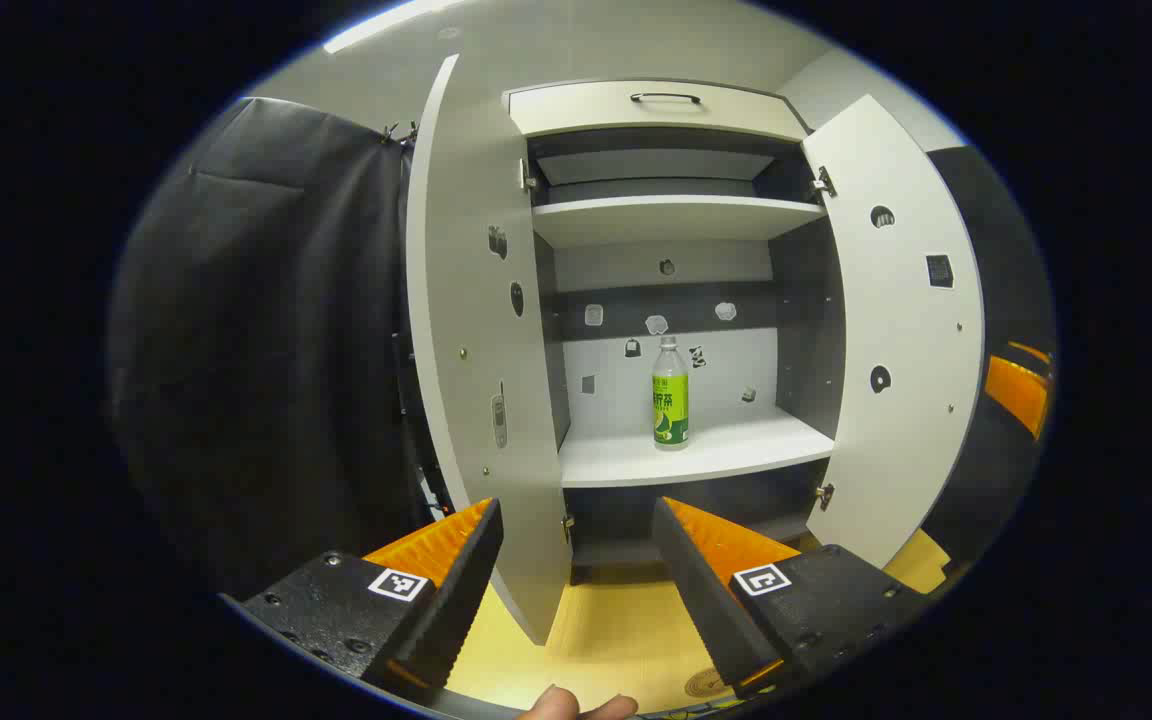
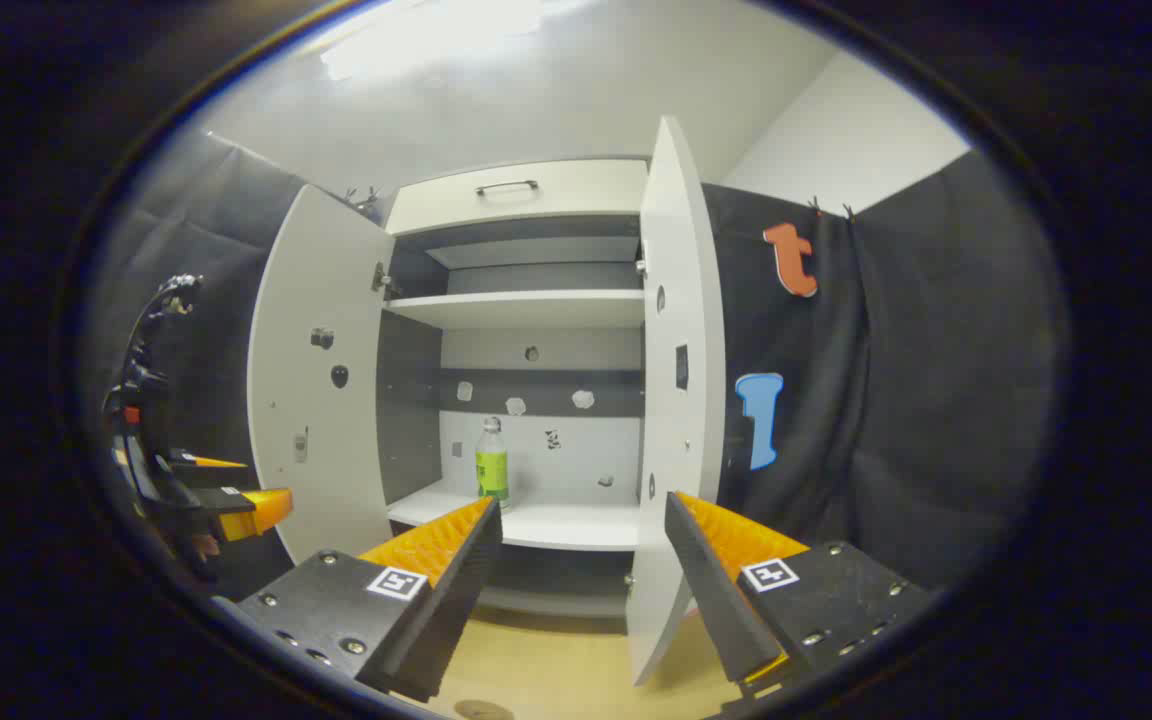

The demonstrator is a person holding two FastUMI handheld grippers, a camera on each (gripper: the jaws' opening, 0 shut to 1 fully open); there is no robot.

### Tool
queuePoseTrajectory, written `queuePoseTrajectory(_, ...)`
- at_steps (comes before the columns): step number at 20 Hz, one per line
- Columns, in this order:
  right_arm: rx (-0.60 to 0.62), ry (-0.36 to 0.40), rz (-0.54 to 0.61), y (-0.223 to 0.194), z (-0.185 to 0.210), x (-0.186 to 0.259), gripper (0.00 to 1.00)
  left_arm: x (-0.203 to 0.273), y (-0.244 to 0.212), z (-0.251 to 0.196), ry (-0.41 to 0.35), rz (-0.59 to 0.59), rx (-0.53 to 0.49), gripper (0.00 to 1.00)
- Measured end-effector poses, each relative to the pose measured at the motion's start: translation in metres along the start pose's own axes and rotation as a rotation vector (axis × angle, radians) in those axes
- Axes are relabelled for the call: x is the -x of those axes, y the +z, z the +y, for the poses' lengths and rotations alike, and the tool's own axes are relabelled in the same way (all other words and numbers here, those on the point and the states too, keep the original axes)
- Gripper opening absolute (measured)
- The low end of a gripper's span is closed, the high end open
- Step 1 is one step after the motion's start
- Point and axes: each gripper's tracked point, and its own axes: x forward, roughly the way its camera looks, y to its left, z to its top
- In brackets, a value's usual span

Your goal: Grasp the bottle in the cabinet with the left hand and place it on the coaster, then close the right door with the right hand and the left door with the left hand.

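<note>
Green label and clear plastic: that is the bottle [image 1: 670, 394] I am after, standing upright on the white lower shelf [image 1: 696, 452] of the cabinet, straight ahead of my left gripper [image 1: 576, 560] and a little above its fingertips. The fingers stand wide apart and hold nothing. The bottle is well beyond them, so I judge the reach has barely begun.

The left door [image 1: 476, 330] stands open just ahead and to the left of this gripper, its lower edge falling between the two fingers in the left gripper view. To do the reach well, I would shift right first, so that the left finger clears the door edge, then go in level with the label. I would keep the jaws wide until the bottle sits between them, and close on the labelled body rather than the narrow neck, because a tall, light bottle tips easily if nudged by one finger.

What looks like the coaster [image 1: 708, 683] lies on the yellow table [image 1: 616, 630] just under the right finger, so the carry back is short.

My right gripper [image 2: 581, 560] is also open and empty, with the right door [image 2: 671, 400] ahead of it, edge-on. I would hold it clear.
</note>
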Motion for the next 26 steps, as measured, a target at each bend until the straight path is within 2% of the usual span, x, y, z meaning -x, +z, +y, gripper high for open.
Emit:
queuePoseTrajectory(4, 0.039, 0.042, -0.004, 0.006, 0.020, -0.007, 0.98, -0.007, 0.000, -0.005, -0.020, 0.017, -0.004, 0.96)
queuePoseTrajectory(9, 0.033, 0.029, -0.003, 0.010, 0.023, -0.014, 0.98, -0.033, 0.023, -0.008, -0.060, -0.036, -0.003, 0.96)
queuePoseTrajectory(10, 0.037, 0.022, -0.002, 0.013, 0.024, -0.020, 0.98, -0.039, 0.025, -0.009, -0.071, -0.041, -0.002, 0.93)
queuePoseTrajectory(11, 0.039, 0.017, 0.001, 0.014, 0.025, -0.028, 0.99, -0.045, 0.027, -0.012, -0.084, -0.044, 0.002, 0.96)
queuePoseTrajectory(12, 0.045, 0.014, 0.000, 0.015, 0.026, -0.037, 0.94, -0.051, 0.027, -0.015, -0.096, -0.044, 0.006, 0.96)
queuePoseTrajectory(13, 0.053, 0.007, 0.001, 0.014, 0.026, -0.042, 0.99, -0.057, 0.027, -0.018, -0.105, -0.044, 0.011, 0.96)
queuePoseTrajectory(15, 0.060, -0.005, 0.028, 0.004, 0.023, -0.049, 0.99, -0.070, 0.021, -0.023, -0.120, -0.021, 0.015, 0.95)
queuePoseTrajectory(16, 0.058, -0.006, 0.039, 0.000, 0.024, -0.052, 0.94, -0.076, 0.019, -0.028, -0.134, -0.014, 0.018, 0.96)
queuePoseTrajectory(17, 0.061, -0.008, 0.042, -0.003, 0.024, -0.055, 0.99, -0.083, 0.016, -0.031, -0.143, -0.005, 0.015, 0.95)
queuePoseTrajectory(20, 0.073, -0.026, 0.056, -0.010, 0.021, -0.066, 0.99, -0.107, 0.011, -0.035, -0.144, 0.015, 0.015, 0.97)
queuePoseTrajectory(23, 0.060, -0.028, 0.068, -0.013, 0.021, -0.076, 0.99, -0.133, 0.013, -0.044, -0.146, 0.011, 0.022, 0.95)
queuePoseTrajectory(26, 0.043, -0.034, 0.077, -0.016, 0.018, -0.084, 0.99, -0.164, 0.024, -0.056, -0.142, -0.026, 0.020, 0.95)
